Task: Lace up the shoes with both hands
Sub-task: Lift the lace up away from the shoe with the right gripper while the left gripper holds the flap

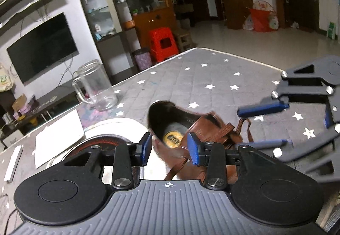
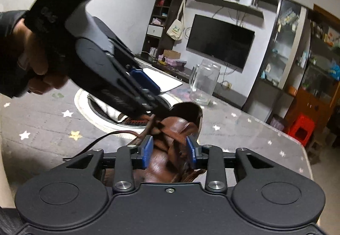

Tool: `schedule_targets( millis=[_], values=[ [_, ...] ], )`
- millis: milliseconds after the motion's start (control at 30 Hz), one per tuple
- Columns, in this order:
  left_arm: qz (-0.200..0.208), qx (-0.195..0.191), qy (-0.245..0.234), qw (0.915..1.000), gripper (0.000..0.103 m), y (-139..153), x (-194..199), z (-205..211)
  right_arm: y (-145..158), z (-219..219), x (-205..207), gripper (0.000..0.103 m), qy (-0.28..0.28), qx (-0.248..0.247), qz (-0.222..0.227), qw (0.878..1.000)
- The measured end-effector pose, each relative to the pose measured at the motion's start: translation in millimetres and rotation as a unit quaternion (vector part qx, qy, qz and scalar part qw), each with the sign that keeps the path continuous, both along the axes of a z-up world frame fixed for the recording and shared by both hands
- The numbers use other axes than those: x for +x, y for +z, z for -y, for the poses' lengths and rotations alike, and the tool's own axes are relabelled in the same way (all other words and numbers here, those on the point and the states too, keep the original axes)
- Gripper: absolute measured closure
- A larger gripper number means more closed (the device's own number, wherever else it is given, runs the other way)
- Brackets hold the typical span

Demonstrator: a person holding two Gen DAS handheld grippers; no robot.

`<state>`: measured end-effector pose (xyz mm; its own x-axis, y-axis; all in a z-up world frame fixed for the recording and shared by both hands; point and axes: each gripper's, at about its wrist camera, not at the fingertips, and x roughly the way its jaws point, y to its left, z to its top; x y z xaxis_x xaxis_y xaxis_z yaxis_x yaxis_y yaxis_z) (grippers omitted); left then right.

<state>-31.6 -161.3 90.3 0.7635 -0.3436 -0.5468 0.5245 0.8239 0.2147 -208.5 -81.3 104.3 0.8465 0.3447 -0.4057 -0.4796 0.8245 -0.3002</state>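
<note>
Left to right: glass mug at 10 o'clock on the star-print worktop, white round mat w/ a dark disc next. Brown shoe sits mid worktop, laces loose. Left tongs apart, nothing pinched, hovering by the shoe opening. Right tongs at 3 o'clock in the left view, also apart, straddling the shoe's lace area w/o clamping.

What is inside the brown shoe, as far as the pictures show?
Inside the brown shoe, a round yellow label lies on the heel part of the insole. The front of the inside is hidden under the tongue and laces, so nothing can be told there.
</note>
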Motion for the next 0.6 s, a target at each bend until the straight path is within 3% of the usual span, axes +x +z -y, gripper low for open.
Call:
schedule_targets(
  millis=[267, 433, 500, 600],
  values=[
    [0.006, -0.039, 0.005, 0.9992, 0.064, -5, -4, -14, -3, -24, 20, 0.065, 0.051, -0.062, 0.029, 0.996],
    [0.006, -0.051, 0.0, 0.9987, 0.064, -4, -1, -15, -9, -39, 33, 0.065, 0.076, -0.126, 0.03, 0.989],
    [0.006, -0.054, -0.001, 0.9985, 0.063, -4, 0, -16, -13, -44, 37, 0.07, 0.08, -0.142, 0.024, 0.986],
    [0.005, -0.058, 0.0, 0.9983, 0.062, -5, 0, -16, -15, -48, 40, 0.088, 0.081, -0.145, 0.025, 0.986]
  ],
)
